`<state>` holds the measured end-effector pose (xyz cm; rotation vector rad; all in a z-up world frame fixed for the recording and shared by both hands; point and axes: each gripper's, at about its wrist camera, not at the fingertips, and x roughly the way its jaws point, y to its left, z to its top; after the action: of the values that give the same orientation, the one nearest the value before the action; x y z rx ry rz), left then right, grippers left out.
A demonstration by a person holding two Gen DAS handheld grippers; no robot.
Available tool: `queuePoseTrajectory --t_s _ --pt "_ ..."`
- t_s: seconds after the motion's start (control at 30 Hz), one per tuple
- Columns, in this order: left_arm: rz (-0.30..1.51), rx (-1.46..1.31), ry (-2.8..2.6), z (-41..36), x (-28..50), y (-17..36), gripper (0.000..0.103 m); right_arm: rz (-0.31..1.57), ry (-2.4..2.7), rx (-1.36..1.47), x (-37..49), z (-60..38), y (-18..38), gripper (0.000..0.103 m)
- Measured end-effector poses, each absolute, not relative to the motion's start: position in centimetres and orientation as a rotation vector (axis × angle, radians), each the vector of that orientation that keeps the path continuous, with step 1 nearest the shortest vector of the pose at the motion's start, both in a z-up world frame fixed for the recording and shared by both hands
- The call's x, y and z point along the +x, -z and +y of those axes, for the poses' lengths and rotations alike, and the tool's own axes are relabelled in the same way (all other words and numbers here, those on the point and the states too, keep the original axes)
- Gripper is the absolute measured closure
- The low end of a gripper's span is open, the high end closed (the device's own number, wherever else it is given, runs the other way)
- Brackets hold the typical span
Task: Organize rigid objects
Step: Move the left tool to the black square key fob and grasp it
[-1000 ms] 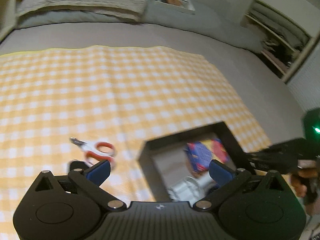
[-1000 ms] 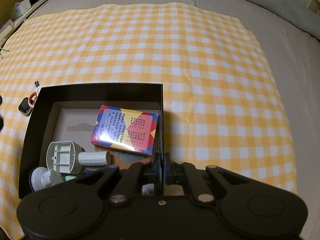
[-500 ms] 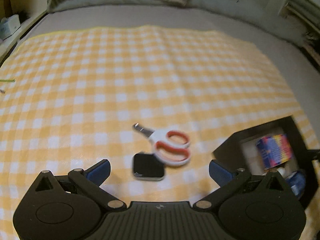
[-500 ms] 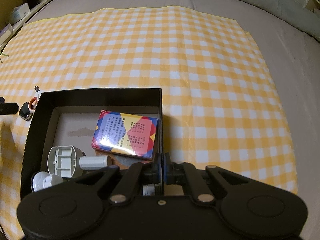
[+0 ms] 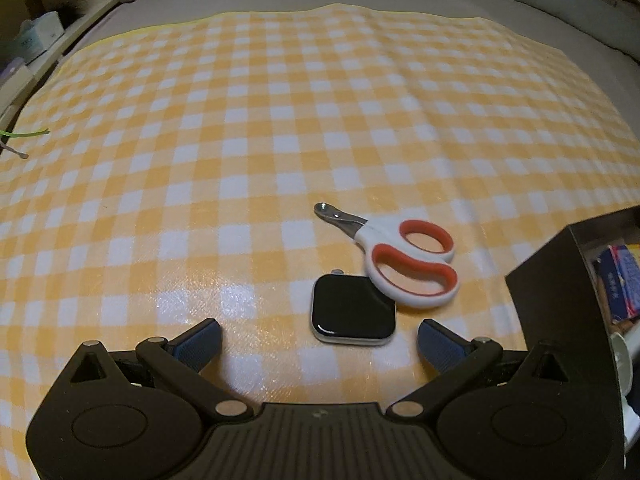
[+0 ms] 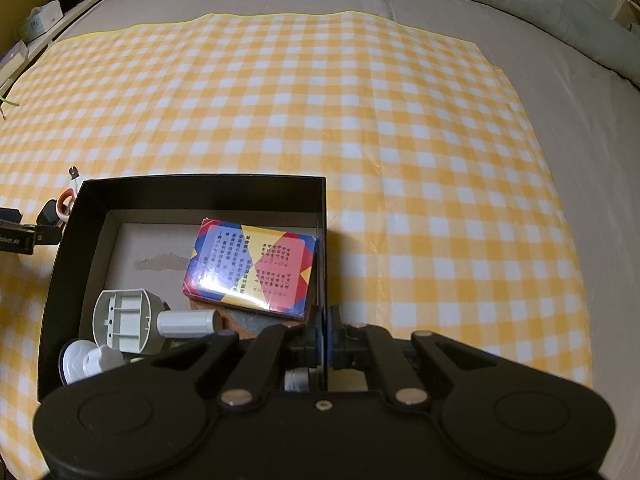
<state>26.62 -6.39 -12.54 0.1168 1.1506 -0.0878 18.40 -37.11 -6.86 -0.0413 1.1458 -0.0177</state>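
In the left wrist view my left gripper (image 5: 320, 344) is open and empty, low over the checked cloth. A black square watch face (image 5: 352, 308) lies just beyond and between its fingertips, toward the right one. White and red clippers (image 5: 404, 256) lie just past it, their handle overlapping the watch's corner. The black box (image 5: 556, 304) is at the right. In the right wrist view my right gripper (image 6: 325, 330) is shut on the right wall of the black box (image 6: 200, 188). Inside lie a colourful card box (image 6: 252, 264), a grey plastic part (image 6: 124, 320) and a white cylinder (image 6: 188, 322).
The yellow checked cloth (image 6: 360, 100) covers a grey bed (image 6: 580, 92). White round pieces (image 6: 88, 362) lie in the box's near left corner. A tissue box (image 5: 36, 36) sits on a shelf at far left. A green strip (image 5: 24, 133) lies at the cloth's left edge.
My left gripper has swung left, away from the box, and come down close to the watch face and clippers. The right gripper has kept its hold on the box wall.
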Motion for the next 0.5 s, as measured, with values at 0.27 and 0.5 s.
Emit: queuePoseTrajectory --t_s 0.27,0.5 --pt "1.127 0.140 0.029 -7.4 26.7 13.1 0.000 1.147 0.018 -0.040 18.4 -37.1 6.8 0.100" --pt "1.093 0.149 0.053 -8.3 25.5 12.5 0.027 1.154 0.009 -0.048 18.6 -37.1 7.1 0.100"
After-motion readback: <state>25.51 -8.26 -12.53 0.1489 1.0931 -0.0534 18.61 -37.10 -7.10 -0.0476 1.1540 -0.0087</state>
